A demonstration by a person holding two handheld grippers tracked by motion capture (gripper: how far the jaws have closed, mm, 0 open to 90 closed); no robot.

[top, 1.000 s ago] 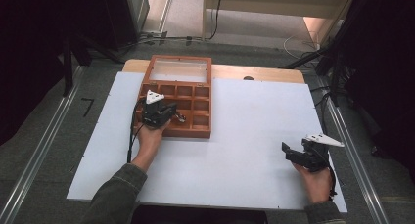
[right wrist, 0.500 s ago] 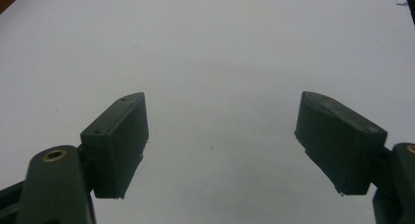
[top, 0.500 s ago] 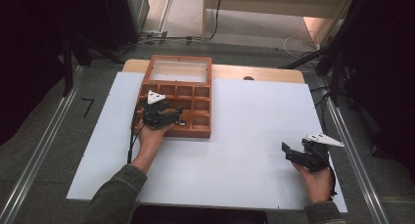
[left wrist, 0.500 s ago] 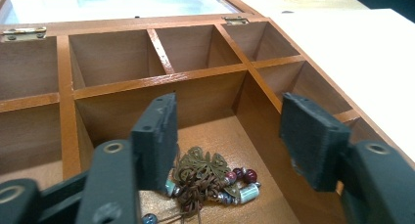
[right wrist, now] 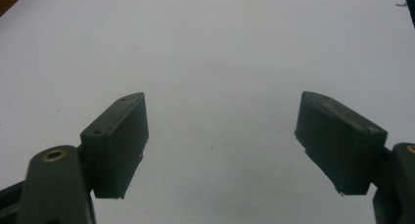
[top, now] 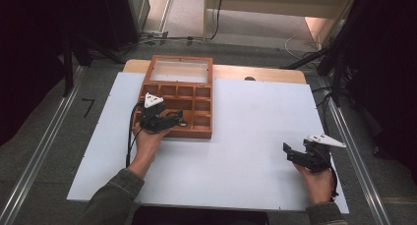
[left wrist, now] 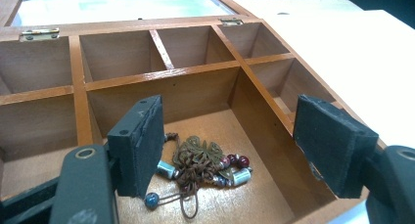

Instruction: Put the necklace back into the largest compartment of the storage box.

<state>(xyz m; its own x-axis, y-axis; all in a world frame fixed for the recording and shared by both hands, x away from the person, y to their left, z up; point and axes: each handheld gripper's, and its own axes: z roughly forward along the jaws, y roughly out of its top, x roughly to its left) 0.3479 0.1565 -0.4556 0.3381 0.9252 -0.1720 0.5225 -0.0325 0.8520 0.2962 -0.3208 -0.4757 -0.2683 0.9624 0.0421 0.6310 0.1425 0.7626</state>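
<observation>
Two hand-held grippers are in use at a white table. The left gripper hangs over the front row of an open wooden compartment box that stands at the far left part of the table, its glazed lid folded back flat behind it. Its jaws stand wide apart and have just been opening; nothing is pressed between the pads. In the left gripper view, a beaded cord ornament lies loose on the floor of the large front compartment, below and between the two jaws, with its brown cord bunched, a filigree metal piece on top and red, blue and silver beads around it. The left pad stands just beside the ornament's nearer end; whether it touches cannot be told. The neighbouring compartments that can be seen hold nothing.

The right gripper is held low at the near right part of the table, well apart from the box. In the right gripper view its jaws are spread wide over bare white surface, holding nothing.
</observation>
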